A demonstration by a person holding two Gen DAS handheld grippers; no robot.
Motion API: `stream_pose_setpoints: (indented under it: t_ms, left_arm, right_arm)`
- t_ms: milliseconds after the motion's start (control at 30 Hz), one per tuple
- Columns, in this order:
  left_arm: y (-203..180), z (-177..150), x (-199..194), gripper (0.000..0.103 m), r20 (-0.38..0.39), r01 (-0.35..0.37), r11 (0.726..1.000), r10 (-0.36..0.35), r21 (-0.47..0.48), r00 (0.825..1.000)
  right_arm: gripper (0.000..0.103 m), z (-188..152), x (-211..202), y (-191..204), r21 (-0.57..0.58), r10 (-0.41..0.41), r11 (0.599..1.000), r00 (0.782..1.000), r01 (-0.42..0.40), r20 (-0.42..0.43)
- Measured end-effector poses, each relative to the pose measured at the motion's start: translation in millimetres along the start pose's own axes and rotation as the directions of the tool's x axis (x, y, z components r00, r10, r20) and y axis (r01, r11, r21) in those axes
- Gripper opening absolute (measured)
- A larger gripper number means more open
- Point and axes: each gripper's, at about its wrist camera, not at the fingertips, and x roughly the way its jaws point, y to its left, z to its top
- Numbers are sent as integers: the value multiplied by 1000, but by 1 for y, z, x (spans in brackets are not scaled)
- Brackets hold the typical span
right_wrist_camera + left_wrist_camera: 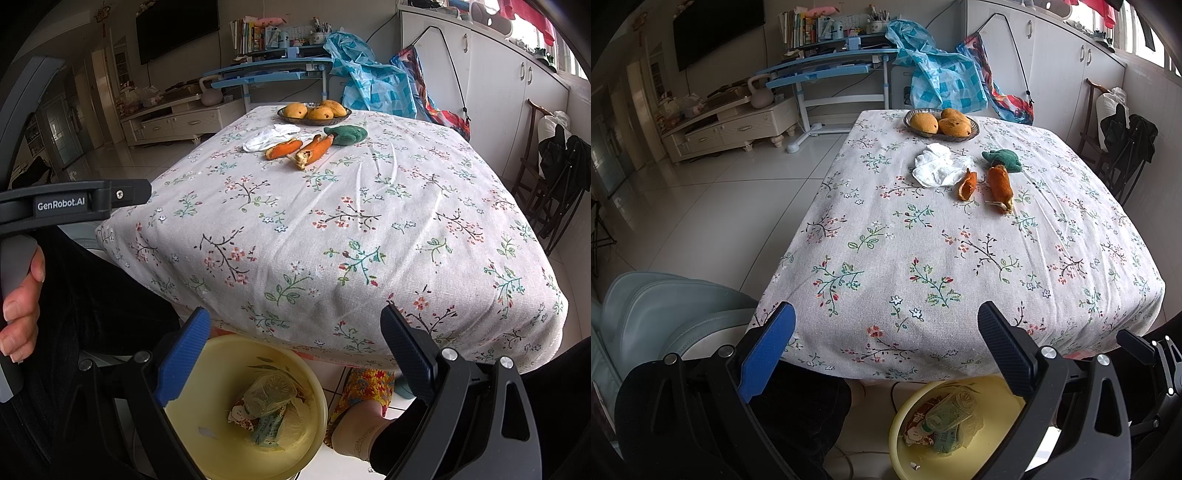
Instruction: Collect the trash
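Two orange peel pieces [1000,186] [312,151] lie on the floral tablecloth [923,258] [314,229] toward the far end, beside a crumpled white tissue [940,166] [271,136] and a green cloth [1004,158] [346,133]. A yellow bin [905,443] [314,435] stands on the floor under the table's near edge, holding a crushed plastic bottle [951,408] [269,395] and wrappers. My left gripper [886,321] is open and empty over the near table edge. My right gripper [295,325] is open and empty, above the bin and the table's front edge.
A dish of mangoes [942,123] [314,110] sits at the far table edge. A grey-green chair [665,314] stands at the left. A dark chair with bags [1123,147] is at the right. A person's slippered foot [358,417] rests by the bin; a hand [20,306] holds the left gripper's handle.
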Motion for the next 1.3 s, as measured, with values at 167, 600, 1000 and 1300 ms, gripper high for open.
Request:
stream_pose_setpoints:
  t_ms: [167, 600, 1000, 1300]
  left_arm:
    - [-1, 2, 0, 96, 0, -1, 1000, 1, 2, 1000]
    - [-2, 0, 1, 96, -3, 0, 1000, 0, 4, 1000]
    - [-4, 0, 2, 96, -4, -1, 1000, 1, 6, 1000]
    - [-4, 0, 2, 96, -5, -2, 1000, 2, 7, 1000]
  right_arm:
    - [89, 0, 0, 0, 0, 0, 1000, 1000, 0, 0]
    - [89, 0, 0, 0, 0, 0, 1000, 1000, 0, -1]
    - [89, 0, 0, 1, 0, 0, 1000, 1000, 0, -1]
    - [89, 0, -1, 1, 0, 0, 1000, 1000, 0, 0]
